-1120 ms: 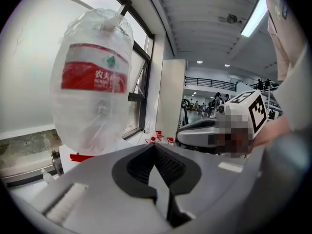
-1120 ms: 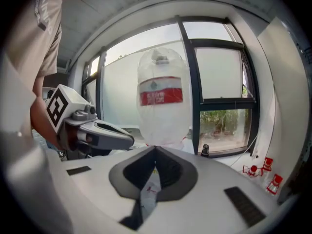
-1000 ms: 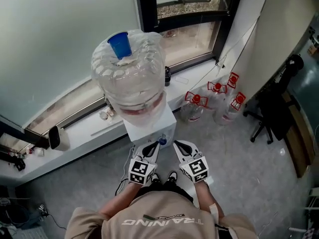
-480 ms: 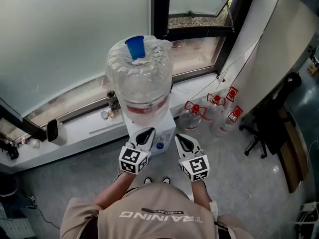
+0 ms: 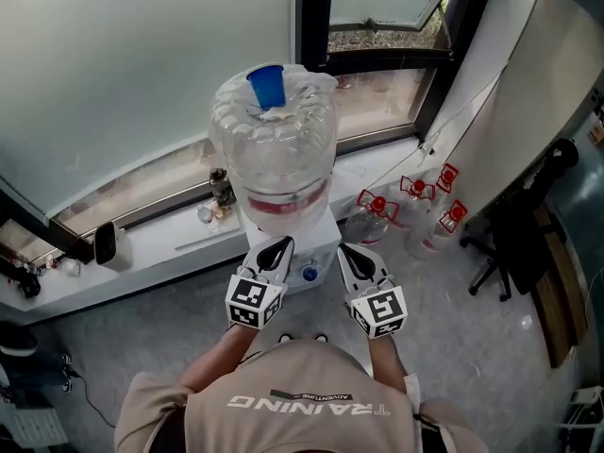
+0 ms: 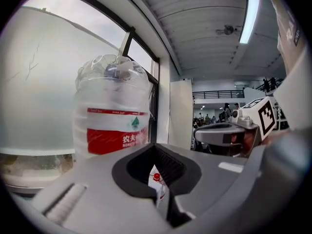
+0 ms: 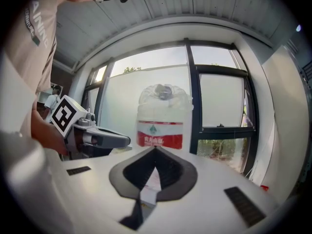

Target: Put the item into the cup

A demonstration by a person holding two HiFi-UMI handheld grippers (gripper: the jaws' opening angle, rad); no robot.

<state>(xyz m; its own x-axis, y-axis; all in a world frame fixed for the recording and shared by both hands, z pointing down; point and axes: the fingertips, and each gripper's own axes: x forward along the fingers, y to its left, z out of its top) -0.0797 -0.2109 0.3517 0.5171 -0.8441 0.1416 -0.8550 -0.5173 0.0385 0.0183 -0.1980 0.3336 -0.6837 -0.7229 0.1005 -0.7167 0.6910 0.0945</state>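
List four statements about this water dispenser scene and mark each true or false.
1. A blue cup stands on top of the water jug. True.
2. The left hand-held gripper holds the cup. False: its jaws are together with nothing between them.
3. Red-capped bottles stand on the floor beside the dispenser. True.
4. The right hand-held gripper has its jaws wide apart. False: they are together.

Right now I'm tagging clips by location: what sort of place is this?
Probably an office's water corner beside a window. A water dispenser carries a large upturned bottle, spare red-capped jugs stand on the floor next to it, and a black office chair sits at the right.
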